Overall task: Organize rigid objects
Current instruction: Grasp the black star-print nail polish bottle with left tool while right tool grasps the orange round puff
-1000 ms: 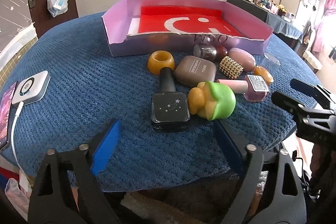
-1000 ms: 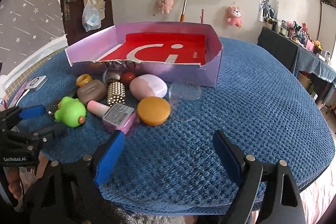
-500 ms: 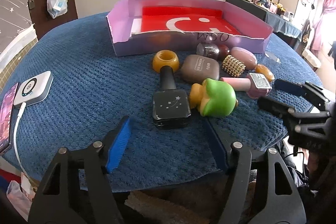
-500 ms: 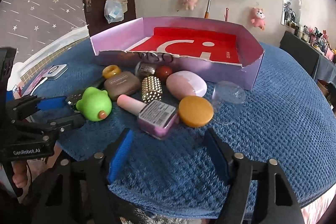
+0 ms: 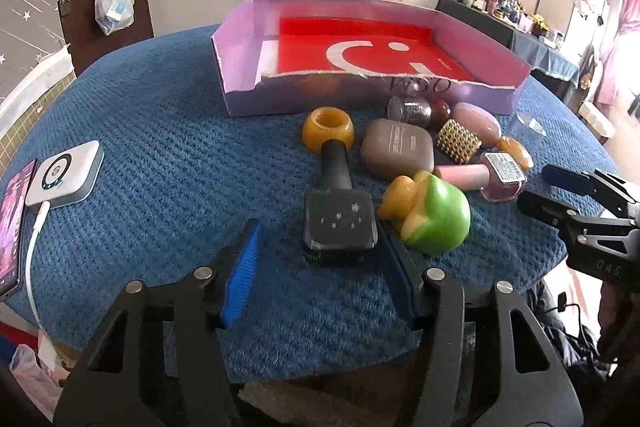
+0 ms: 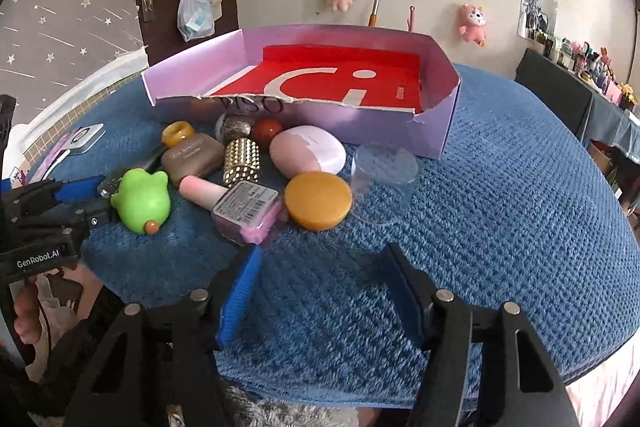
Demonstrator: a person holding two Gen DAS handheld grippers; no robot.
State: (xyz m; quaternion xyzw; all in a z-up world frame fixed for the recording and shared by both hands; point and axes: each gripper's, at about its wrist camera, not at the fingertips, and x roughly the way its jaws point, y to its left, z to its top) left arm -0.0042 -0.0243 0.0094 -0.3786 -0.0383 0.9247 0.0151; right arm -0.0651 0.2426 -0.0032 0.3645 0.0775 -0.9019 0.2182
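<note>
A black square bottle (image 5: 340, 223) with star marks lies on the blue cloth, neck pointing away. Its base sits between the tips of my left gripper (image 5: 318, 239). The jaws are closing; the right finger is at the bottle's corner and the left pad stands clear of it. A green duck toy (image 5: 436, 219) lies just right of the bottle. My right gripper (image 6: 323, 249) is closing over bare cloth with nothing between its fingers. A pink nail-polish bottle (image 6: 244, 207) and an orange round compact (image 6: 318, 201) lie just ahead of it. The purple box (image 6: 360, 123) with a red floor stands behind.
A brown case (image 5: 398, 151), amber ring (image 5: 328, 129), gold studded piece (image 5: 458, 141), pink oval case (image 6: 306, 151) and clear lid (image 6: 384, 175) crowd the box's front wall. A power bank (image 5: 64, 173) and phone (image 5: 12, 227) lie far left. The table edge runs close below both grippers.
Both grippers' jaws have narrowed. The left gripper has come forward until its tips flank the black bottle's base. The right gripper has come closer to the pink bottle and orange compact.
</note>
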